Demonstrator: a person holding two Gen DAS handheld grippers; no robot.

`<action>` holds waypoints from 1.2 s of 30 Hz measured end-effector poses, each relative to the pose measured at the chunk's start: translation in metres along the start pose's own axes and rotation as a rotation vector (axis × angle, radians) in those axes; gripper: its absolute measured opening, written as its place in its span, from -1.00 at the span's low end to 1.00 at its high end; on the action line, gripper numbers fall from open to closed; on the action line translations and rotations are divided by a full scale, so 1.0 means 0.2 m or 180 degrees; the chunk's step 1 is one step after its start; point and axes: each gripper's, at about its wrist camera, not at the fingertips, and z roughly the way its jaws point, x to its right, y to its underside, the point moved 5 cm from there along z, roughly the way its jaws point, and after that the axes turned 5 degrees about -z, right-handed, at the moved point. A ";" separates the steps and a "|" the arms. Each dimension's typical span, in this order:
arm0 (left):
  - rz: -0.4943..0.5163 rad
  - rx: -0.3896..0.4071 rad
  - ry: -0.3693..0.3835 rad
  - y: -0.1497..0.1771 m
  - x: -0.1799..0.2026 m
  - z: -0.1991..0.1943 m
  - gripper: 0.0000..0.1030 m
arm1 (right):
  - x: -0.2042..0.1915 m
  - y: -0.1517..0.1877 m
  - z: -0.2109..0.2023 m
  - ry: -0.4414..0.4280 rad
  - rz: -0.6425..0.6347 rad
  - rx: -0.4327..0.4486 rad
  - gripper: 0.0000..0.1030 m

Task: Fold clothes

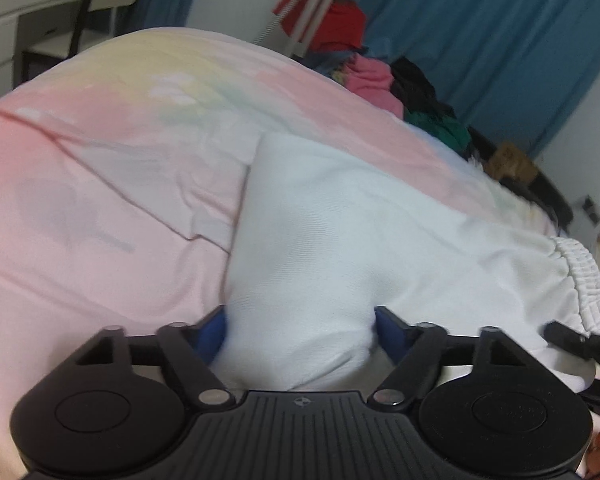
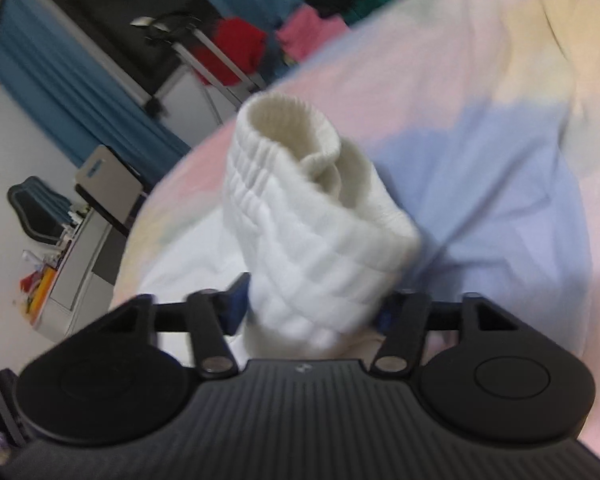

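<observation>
White shorts (image 1: 360, 232) with a ribbed elastic waistband (image 1: 584, 280) lie on a pastel pink, yellow and blue bedsheet (image 1: 100, 184). My left gripper (image 1: 300, 328) is shut on the shorts' fabric near the leg end, blue pads on both sides of the cloth. My right gripper (image 2: 312, 304) is shut on the ribbed waistband (image 2: 300, 208), which stands bunched and curled up between the fingers. The right gripper's tip also shows at the right edge of the left wrist view (image 1: 580, 340). The bedsheet fills the background in the right wrist view (image 2: 500, 160).
A pile of red, pink, black and green clothes (image 1: 380, 76) sits at the far side of the bed next to a metal rack (image 1: 312, 4). Blue curtains (image 1: 500, 40) hang behind. A desk with clutter (image 2: 68, 264) stands left in the right wrist view.
</observation>
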 end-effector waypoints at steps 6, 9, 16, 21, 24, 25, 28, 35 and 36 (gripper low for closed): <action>-0.0287 0.0021 0.0217 -0.05 -0.06 -0.07 -0.05 | -0.08 0.01 0.02 0.0088 -0.0302 -0.0069 0.14; -0.0285 0.0002 0.0222 -0.04 -0.08 -0.07 -0.04 | 0.02 0.05 0.12 0.0226 -0.0037 -0.0301 0.31; -0.0329 -0.0087 0.0378 -0.04 -0.12 -0.02 0.09 | -0.06 0.02 0.10 0.0240 -0.0205 -0.0122 -0.14; -0.0269 0.0021 0.0440 -0.07 -0.04 -0.11 -0.20 | -0.15 -0.04 0.01 0.0221 -0.0220 0.0098 -0.23; -0.0476 0.0085 0.0546 -0.14 0.03 -0.21 -0.29 | -0.20 -0.14 -0.08 0.0081 -0.0202 0.0193 -0.25; -0.0504 0.0131 0.0579 -0.17 0.07 -0.25 -0.30 | -0.21 -0.17 -0.11 0.0030 -0.0200 0.0229 -0.26; -0.0515 0.0214 0.0700 -0.27 0.26 -0.32 -0.32 | -0.23 -0.30 -0.22 -0.0088 -0.0224 0.0367 -0.26; -0.0114 0.0185 0.0922 -0.46 0.96 -0.07 -0.34 | 0.05 -0.75 -0.44 -0.0019 -0.0039 0.0705 -0.27; -0.0055 0.0166 0.0963 -0.45 1.03 0.02 -0.34 | 0.12 -0.82 -0.45 0.0034 -0.0014 0.0750 -0.27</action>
